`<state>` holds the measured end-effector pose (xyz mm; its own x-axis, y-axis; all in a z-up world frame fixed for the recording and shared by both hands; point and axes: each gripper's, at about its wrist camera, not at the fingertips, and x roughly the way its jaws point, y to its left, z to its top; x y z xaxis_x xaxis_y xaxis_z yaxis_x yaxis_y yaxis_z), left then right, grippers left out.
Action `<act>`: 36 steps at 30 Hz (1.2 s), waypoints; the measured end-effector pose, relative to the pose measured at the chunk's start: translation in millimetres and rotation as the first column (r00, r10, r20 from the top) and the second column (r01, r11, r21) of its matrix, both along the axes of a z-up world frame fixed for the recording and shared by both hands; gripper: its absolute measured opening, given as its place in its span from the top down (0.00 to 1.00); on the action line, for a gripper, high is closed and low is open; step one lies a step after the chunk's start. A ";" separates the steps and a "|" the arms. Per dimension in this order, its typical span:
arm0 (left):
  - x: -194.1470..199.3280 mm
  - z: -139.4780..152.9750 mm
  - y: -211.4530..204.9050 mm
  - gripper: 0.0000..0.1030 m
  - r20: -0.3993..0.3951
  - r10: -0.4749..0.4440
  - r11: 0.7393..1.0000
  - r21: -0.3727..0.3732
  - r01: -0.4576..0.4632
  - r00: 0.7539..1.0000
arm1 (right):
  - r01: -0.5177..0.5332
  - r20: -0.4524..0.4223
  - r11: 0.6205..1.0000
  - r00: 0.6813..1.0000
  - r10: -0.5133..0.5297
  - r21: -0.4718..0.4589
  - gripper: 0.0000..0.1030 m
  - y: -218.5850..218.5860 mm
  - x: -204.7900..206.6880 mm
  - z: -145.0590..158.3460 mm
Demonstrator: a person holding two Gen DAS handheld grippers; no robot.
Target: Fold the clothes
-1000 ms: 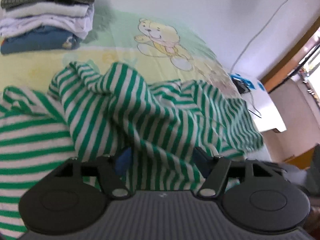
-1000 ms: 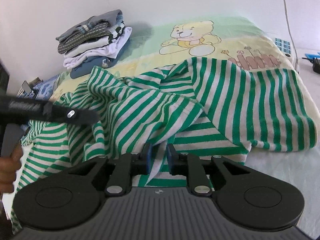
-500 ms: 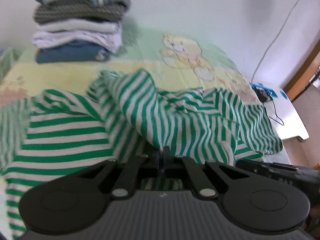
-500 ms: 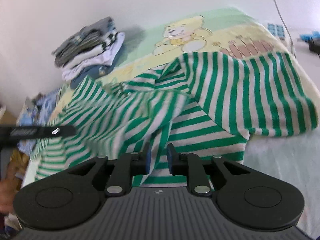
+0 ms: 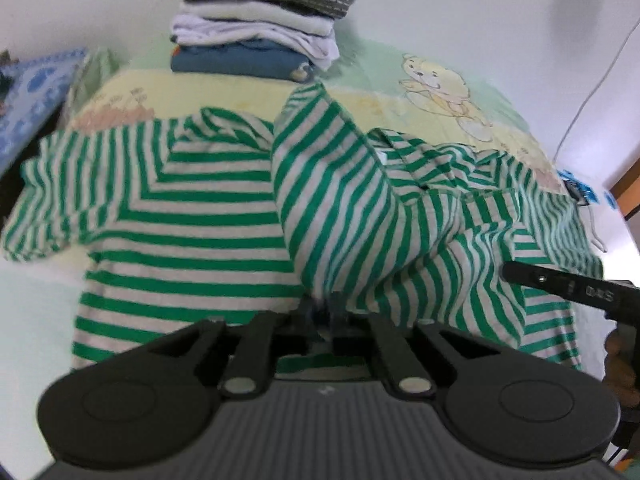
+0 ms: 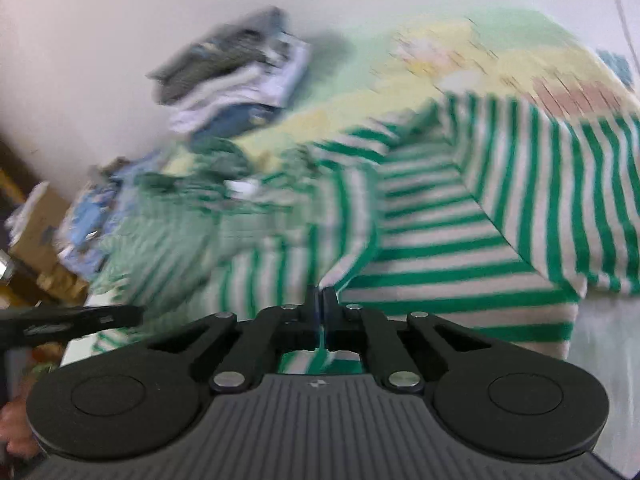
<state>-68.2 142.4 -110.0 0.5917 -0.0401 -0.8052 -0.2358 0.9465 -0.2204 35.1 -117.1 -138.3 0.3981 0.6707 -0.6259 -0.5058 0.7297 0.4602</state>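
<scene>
The left gripper (image 5: 322, 308) has its fingers pinched together on a fold of the green-and-white striped shirt (image 5: 192, 216), near the hem at the near edge of the bed. The right gripper (image 6: 320, 300) is likewise clamped on striped cloth, which runs down between its fingers. In the left wrist view the shirt lies spread across the bedspread (image 5: 372, 76), one sleeve reaching out to the left, while a raised ridge of fabric climbs from the left gripper toward the far side. To the right of that ridge the cloth is bunched and rumpled, and the right gripper's black finger (image 5: 568, 282) shows over it at the right edge. At the far side, against the white wall (image 5: 460, 4), stands a stack of folded clothes (image 5: 260, 20), apart from the shirt. A yellow bear print (image 5: 440, 88) marks the bedspread to the right of the stack. The right wrist view is blurred; cardboard boxes (image 6: 40, 240) sit at its far left.
</scene>
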 end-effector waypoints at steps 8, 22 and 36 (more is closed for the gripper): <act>23.7 -25.8 0.5 0.52 -0.015 -0.108 0.994 -0.017 0.108 0.994 | -0.045 0.050 0.993 0.997 0.050 -0.106 0.90 3.8 -34.8 16.2; 12.6 -28.2 18.1 0.55 0.037 -0.230 0.960 -0.157 0.233 0.972 | 0.241 0.085 0.953 0.970 -0.229 -0.185 0.93 37.9 -48.6 -0.2; -44.7 -2.7 28.3 1.00 0.116 -0.323 0.942 -0.058 0.331 0.939 | 0.202 0.206 0.928 0.968 -0.142 -0.313 0.86 46.7 -99.5 30.7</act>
